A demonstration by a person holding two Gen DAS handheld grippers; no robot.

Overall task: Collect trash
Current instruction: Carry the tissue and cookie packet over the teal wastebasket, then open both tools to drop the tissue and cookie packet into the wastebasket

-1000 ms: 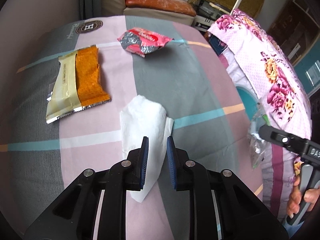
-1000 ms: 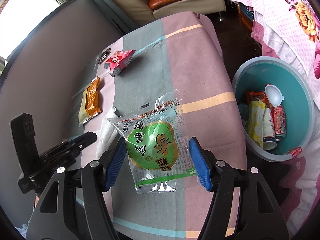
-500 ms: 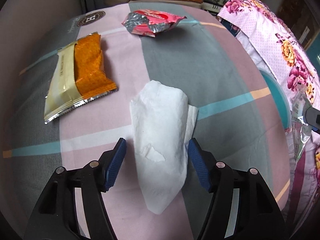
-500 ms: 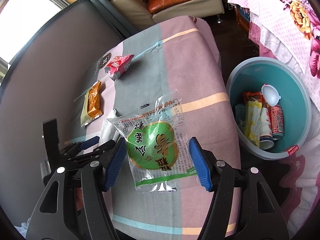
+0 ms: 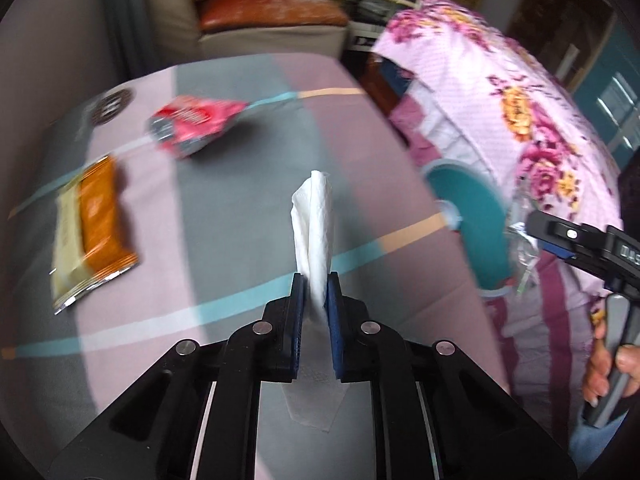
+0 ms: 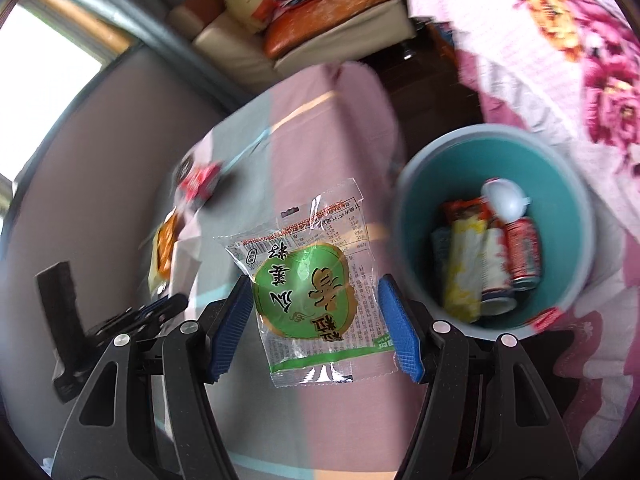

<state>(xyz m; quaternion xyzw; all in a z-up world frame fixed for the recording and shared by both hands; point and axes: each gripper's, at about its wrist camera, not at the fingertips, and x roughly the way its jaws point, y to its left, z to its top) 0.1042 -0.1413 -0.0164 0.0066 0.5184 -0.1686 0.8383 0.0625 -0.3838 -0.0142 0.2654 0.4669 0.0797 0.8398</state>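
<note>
Left wrist view: the left gripper [image 5: 316, 280] is seen clenched on a white tissue [image 5: 314, 220], its jaws having just been closing with the tissue between them. The tissue is pinched near its lower part, stands up folded between the blue pads [image 5: 333, 300], and a corner of it hangs below them. It is lifted clear of the striped cloth-covered surface [image 5: 224, 184]. On that surface an orange and cream snack wrapper [image 5: 94, 224] is seen at the left, and a crumpled red wrapper [image 5: 196, 124] lies further back, well apart from the tissue. At the right edge of the surface a teal bin [image 5: 476, 216] is partly seen, beside a pink floral cloth [image 5: 520, 120]. The right gripper [image 5: 560, 240] is seen over the bin's edge, held by a hand [image 5: 608, 364].

In the right wrist view the right gripper [image 6: 316, 320] is seen grasping a clear snack packet with a green label [image 6: 304, 288] across its width, both blue pads [image 6: 394, 332] pressed on its edges. The packet is held beside the teal bin [image 6: 416, 208], above the edge of the surface [image 6: 320, 128]. Inside the bin a red drink can [image 6: 522, 254], a yellow and white wrapper [image 6: 464, 276] and a white lid [image 6: 504, 200] are seen. The left gripper [image 6: 160, 308] is seen at the lower left.
</note>
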